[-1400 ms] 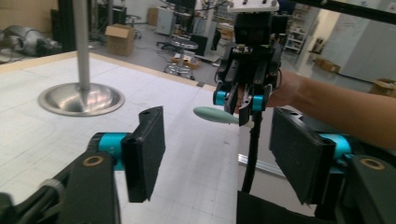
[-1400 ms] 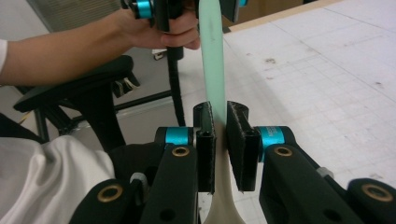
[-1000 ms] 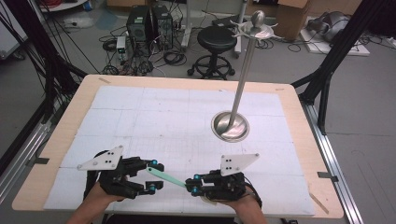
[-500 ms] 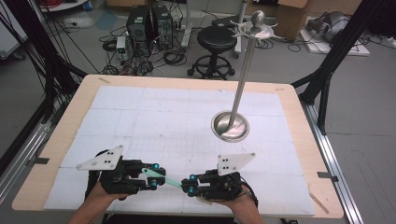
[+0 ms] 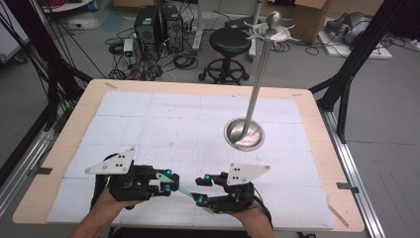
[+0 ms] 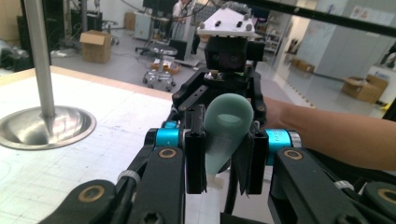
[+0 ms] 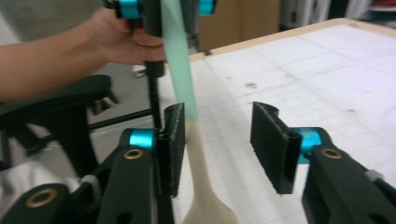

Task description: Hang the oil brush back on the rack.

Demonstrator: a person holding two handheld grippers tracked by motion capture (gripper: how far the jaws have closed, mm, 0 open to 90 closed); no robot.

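White table [image 5: 198, 114], left gripper [image 5: 168, 181] gripping spoon [image 5: 184, 191]

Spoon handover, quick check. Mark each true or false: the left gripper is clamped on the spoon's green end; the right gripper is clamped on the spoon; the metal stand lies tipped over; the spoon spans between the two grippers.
1. The left gripper is clamped on the green end of the spoon: true, its pads press on that end.
2. The right gripper is clamped on the spoon: false. Its jaws have just been opening; the spoon's cream end sits between them, against one pad and apart from the other.
3. The metal stand lies tipped over: false, it stands upright on its round base.
4. The spoon spans between the two grippers: true.
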